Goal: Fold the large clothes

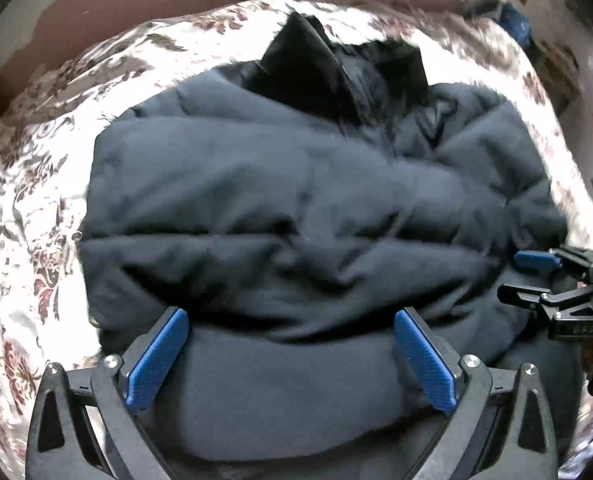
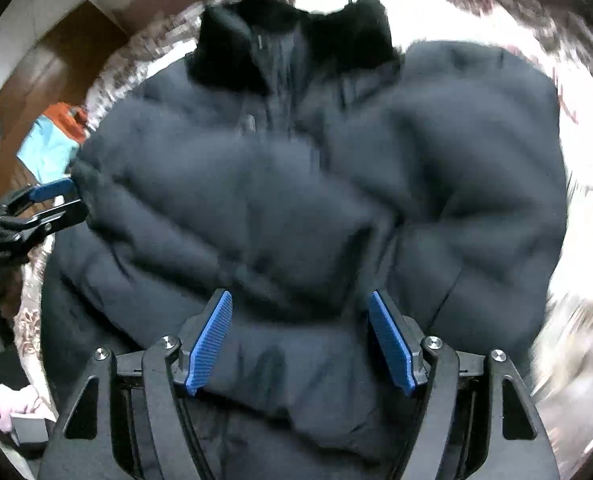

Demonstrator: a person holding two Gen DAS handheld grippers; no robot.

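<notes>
Home bedroom, floral bedspread (image 1: 36, 200), wooden door (image 2: 56, 64)

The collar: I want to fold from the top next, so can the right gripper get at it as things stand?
Probably yes. The right gripper is open at the hem end of the jacket, and nothing lies over the black collar at the far end. It would have to pass over the whole jacket.
</notes>
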